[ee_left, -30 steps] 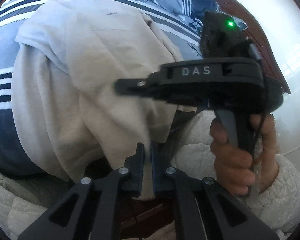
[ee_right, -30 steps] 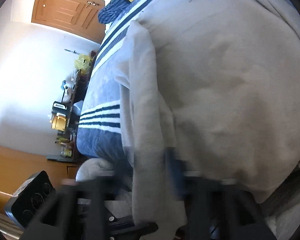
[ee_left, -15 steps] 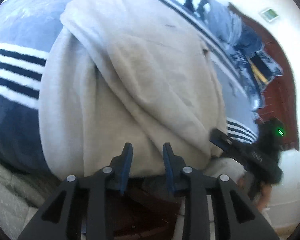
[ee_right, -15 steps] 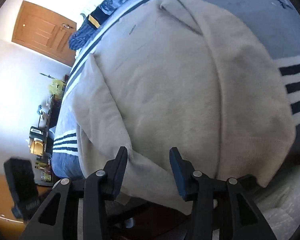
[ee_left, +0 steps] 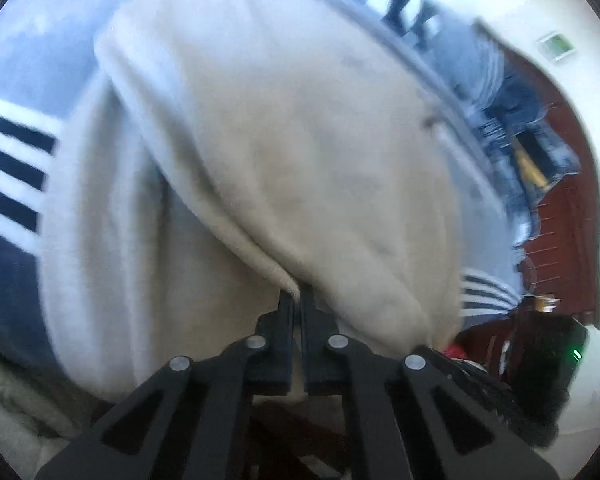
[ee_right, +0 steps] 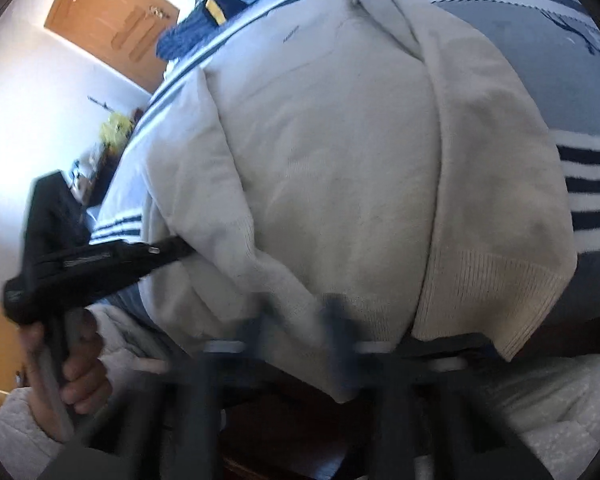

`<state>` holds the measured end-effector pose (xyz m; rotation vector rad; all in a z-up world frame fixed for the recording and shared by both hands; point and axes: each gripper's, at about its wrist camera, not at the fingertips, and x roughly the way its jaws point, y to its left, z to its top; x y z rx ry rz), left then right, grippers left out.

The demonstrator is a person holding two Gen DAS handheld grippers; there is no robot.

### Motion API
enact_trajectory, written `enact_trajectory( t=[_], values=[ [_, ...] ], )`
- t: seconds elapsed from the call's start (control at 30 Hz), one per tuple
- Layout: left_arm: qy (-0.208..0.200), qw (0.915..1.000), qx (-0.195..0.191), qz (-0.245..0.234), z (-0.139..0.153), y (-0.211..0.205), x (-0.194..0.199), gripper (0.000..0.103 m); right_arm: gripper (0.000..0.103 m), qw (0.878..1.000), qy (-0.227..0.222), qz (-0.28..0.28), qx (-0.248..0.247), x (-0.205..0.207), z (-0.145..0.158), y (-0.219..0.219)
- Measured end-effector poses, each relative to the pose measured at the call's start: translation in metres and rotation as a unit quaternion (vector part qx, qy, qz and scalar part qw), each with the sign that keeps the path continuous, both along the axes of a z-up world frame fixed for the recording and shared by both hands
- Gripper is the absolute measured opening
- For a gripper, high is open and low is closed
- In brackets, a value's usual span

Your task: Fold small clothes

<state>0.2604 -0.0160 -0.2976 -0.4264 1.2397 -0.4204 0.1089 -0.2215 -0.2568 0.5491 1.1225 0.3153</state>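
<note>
A cream knitted sweater (ee_left: 300, 160) lies spread on the bed with its sleeves folded in over the body. In the left wrist view my left gripper (ee_left: 298, 300) is shut, pinching the near edge where a folded sleeve ends. The right gripper (ee_left: 540, 364) shows dark at the lower right. In the right wrist view the sweater (ee_right: 340, 180) fills the frame. My right gripper (ee_right: 298, 320) is blurred, its jaws closing on the hem with cloth between them. The left gripper (ee_right: 184, 248) reaches in from the left to the ribbed cuff, held by a hand (ee_right: 76, 364).
The bedspread (ee_left: 32, 60) is blue-grey with dark and white stripes (ee_right: 588, 188). A dark red headboard (ee_left: 560, 220) stands at the right. A wooden door (ee_right: 108, 28) and a cluttered shelf (ee_right: 112, 136) are far left. White quilted cloth (ee_right: 560, 400) lies near the bed's edge.
Half a second ago both grippers stood open at the sweater's near edge; now both have closed on it. Before that they were shut and close together, then moved apart.
</note>
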Motion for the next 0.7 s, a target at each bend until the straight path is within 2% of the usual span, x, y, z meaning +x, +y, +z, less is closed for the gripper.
enact_trajectory(
  t=[0.03, 0.1, 0.17, 0.23, 0.27, 0.33, 0.4, 0.47, 0.53, 0.57, 0.6, 0.67, 0.7],
  values=[
    [-0.02, 0.9998, 0.0, 0.003, 0.015, 0.008, -0.009, 0.002, 0.006, 1.0, -0.005, 0.001, 0.014, -0.001, 0.004, -0.002],
    [-0.023, 0.9997, -0.002, 0.006, 0.023, 0.02, -0.016, 0.002, 0.006, 0.997, -0.022, 0.006, 0.067, -0.008, 0.017, -0.01],
    [-0.007, 0.9997, 0.024, 0.002, 0.012, 0.027, -0.016, 0.002, 0.006, 0.996, -0.012, 0.001, 0.092, -0.013, 0.015, -0.014],
    [0.003, 0.9989, 0.046, 0.004, -0.001, 0.03, -0.014, 0.002, 0.006, 0.992, 0.022, 0.004, 0.126, -0.012, -0.008, -0.013],
    [0.009, 0.999, 0.043, 0.011, -0.009, 0.033, -0.014, 0.002, 0.006, 0.991, 0.04, 0.003, 0.124, -0.011, -0.017, -0.01],
    [0.012, 0.9995, 0.021, 0.019, -0.012, 0.037, -0.016, 0.002, 0.006, 0.995, 0.06, 0.002, 0.085, -0.007, -0.027, -0.004],
    [-0.005, 0.9997, 0.016, 0.018, -0.008, 0.039, -0.021, 0.003, 0.006, 0.996, 0.041, -0.001, 0.08, -0.009, -0.018, -0.005],
    [-0.009, 0.9993, 0.033, 0.012, -0.008, 0.039, -0.022, 0.003, 0.006, 0.998, 0.016, -0.002, 0.068, -0.012, -0.005, -0.006],
    [-0.006, 0.9985, 0.053, 0.008, -0.008, 0.04, -0.022, 0.004, 0.007, 0.999, 0.005, -0.002, 0.053, -0.013, -0.004, -0.005],
    [-0.008, 0.9985, 0.053, 0.01, -0.006, 0.043, -0.024, 0.009, 0.007, 0.998, 0.013, -0.001, 0.056, -0.012, -0.008, -0.003],
    [-0.014, 0.9985, 0.051, 0.013, -0.004, 0.047, -0.026, 0.012, 0.009, 0.998, 0.021, 0.0, 0.053, -0.009, -0.009, -0.001],
    [-0.029, 0.9975, 0.062, 0.019, 0.004, 0.054, -0.032, 0.025, 0.024, 0.999, 0.017, -0.008, 0.037, -0.009, -0.006, -0.001],
    [-0.036, 0.9968, 0.069, 0.018, 0.005, 0.057, -0.033, 0.026, 0.041, 0.999, 0.008, -0.019, 0.031, -0.006, -0.001, -0.001]
  ],
)
